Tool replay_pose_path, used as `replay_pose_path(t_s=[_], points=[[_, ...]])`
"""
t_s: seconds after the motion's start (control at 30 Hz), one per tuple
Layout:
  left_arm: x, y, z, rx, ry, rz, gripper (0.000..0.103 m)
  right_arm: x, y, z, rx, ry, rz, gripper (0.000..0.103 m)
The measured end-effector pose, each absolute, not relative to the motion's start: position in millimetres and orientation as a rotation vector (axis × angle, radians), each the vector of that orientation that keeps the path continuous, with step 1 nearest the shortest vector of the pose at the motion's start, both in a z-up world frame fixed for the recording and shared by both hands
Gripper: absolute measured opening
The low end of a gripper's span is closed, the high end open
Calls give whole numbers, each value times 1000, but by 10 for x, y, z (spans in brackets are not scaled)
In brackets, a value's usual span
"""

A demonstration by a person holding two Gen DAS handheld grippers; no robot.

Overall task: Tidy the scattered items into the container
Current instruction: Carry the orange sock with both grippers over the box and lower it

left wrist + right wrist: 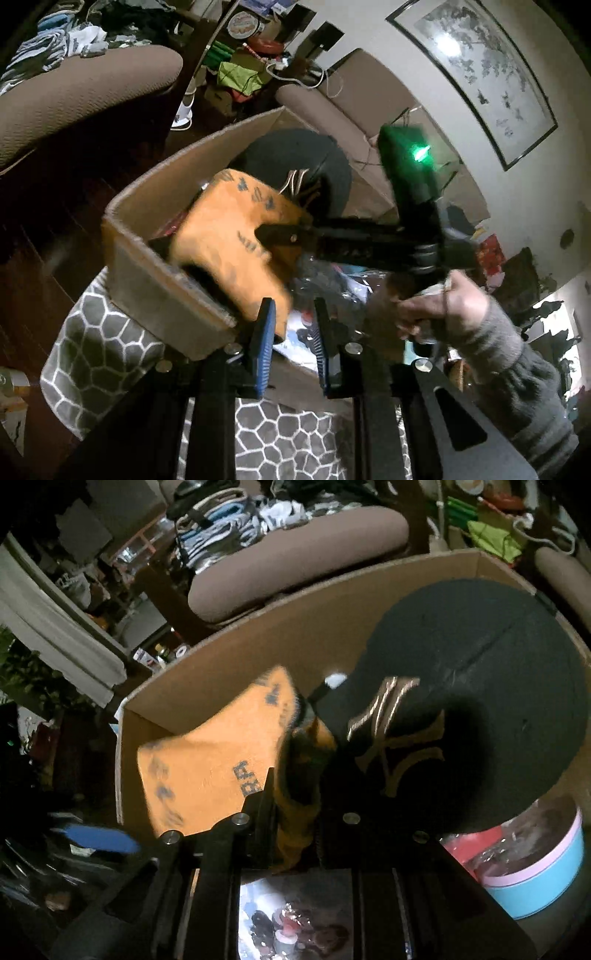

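Cloth [207,771], orange, hangs pinched in the right gripper [295,812] over the box [258,642], beside a cap [480,686]. Left gripper [293,347] stands parted, empty, near the box's near wall.

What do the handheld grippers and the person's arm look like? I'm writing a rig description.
The left gripper has a black frame, silver bolts and blue ribbed pads. The right gripper is black, with a green-lit block on top. The right hand is bare, with a grey knitted sleeve.

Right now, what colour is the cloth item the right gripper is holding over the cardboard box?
Orange cloth with dark printed lettering, clearest in the right wrist view.
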State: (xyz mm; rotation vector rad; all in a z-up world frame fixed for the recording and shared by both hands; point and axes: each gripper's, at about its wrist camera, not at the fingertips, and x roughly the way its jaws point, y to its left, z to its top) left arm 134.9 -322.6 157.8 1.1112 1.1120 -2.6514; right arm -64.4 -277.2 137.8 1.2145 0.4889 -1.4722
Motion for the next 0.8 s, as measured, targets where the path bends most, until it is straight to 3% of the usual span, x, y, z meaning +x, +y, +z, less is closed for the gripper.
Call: replay_pose_path(t_s=[0.27, 0.43, 0.5, 0.57, 0.67, 0.8], points=[[1422, -3437, 1756, 1028, 1028, -2633, 20, -696, -2804, 1318, 1286, 409, -1532, 16], [1147, -3487, 1740, 1149, 915, -2623, 20, -758, -2804, 1268, 1375, 304, -1574, 16], [925, -3496, 1690, 1293, 877, -2624, 20, -776, -2770, 1227, 1434, 256, -1550, 19], [716, -3515, 1649, 1442, 783, -2574, 20, -797, -2683, 1292, 1445, 230, -1580, 39], [504, -3510, 1648, 1579, 523, -2530, 20, -802, -2468, 1546, 1382, 163, -1626, 55], [293, -3482, 1575, 1743, 303, -2466, 20, -672, -2324, 1771, 1334, 199, -1584, 55]])
